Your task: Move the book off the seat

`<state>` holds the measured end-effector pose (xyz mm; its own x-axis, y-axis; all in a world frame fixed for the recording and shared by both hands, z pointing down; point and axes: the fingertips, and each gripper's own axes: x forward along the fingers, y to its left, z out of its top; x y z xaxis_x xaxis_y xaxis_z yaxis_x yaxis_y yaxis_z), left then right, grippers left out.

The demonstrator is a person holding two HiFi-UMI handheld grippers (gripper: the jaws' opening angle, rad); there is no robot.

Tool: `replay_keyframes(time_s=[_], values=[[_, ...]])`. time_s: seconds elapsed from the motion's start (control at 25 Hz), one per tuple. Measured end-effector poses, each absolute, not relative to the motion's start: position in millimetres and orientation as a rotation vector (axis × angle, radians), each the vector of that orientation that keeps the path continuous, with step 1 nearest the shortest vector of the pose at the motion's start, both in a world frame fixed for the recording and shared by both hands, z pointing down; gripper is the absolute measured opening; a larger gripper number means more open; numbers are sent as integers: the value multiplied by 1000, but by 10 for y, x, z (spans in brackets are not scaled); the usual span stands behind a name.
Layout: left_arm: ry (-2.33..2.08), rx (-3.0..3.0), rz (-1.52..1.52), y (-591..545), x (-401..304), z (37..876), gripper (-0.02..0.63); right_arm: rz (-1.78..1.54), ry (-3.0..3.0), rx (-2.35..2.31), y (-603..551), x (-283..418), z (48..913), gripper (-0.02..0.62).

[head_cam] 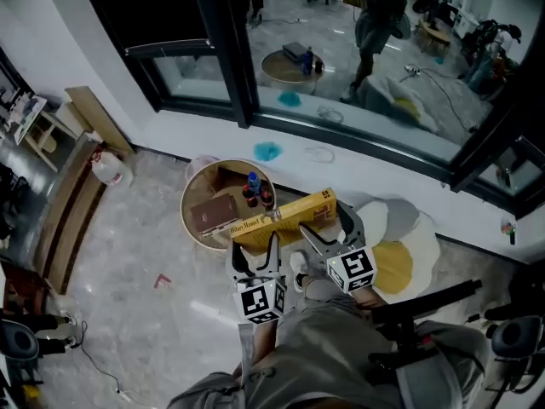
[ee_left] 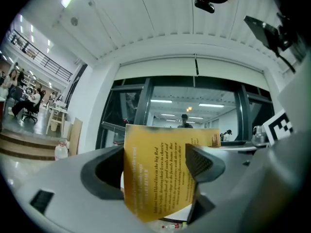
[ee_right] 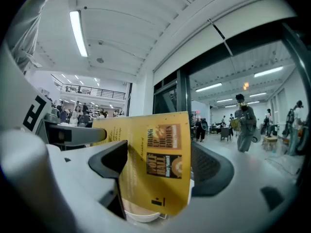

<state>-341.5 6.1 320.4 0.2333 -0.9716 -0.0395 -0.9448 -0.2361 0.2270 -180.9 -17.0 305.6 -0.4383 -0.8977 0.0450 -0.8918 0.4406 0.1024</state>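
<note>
Book hangs just left of the seat, by the round table, left gripper and right gripper each pinching one end, likely to keep it level.

round table | brown box, bottles on top | seat, perhaps a cushion, on floor

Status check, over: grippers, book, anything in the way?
Left gripper and right gripper both shut on book, one at each end. Book held up, left of the seat. Round table with bottles just beyond it.
</note>
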Motion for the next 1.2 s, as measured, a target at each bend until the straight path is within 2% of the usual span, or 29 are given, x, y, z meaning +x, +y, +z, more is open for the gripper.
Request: replay_keyframes(time_s=[0.32, 0.6, 0.92, 1.2], values=[[-2173, 2136, -230, -815, -4354, 3116, 385, -29, -2850, 1310, -1421, -2830, 3110, 403], [-2421, 2029, -68, -1842, -4998, 2754, 385, 42, -3094, 1078, -2753, -3654, 2871, 403], [-2485, 1930, 13, -2532, -5039, 2967, 385, 143, -3121, 995, -3466, -3707, 3042, 402], [-2552, 1981, -84, -2838, -5556, 2578, 387, 52, -3105, 1048, -3748, -4204, 2684, 402]])
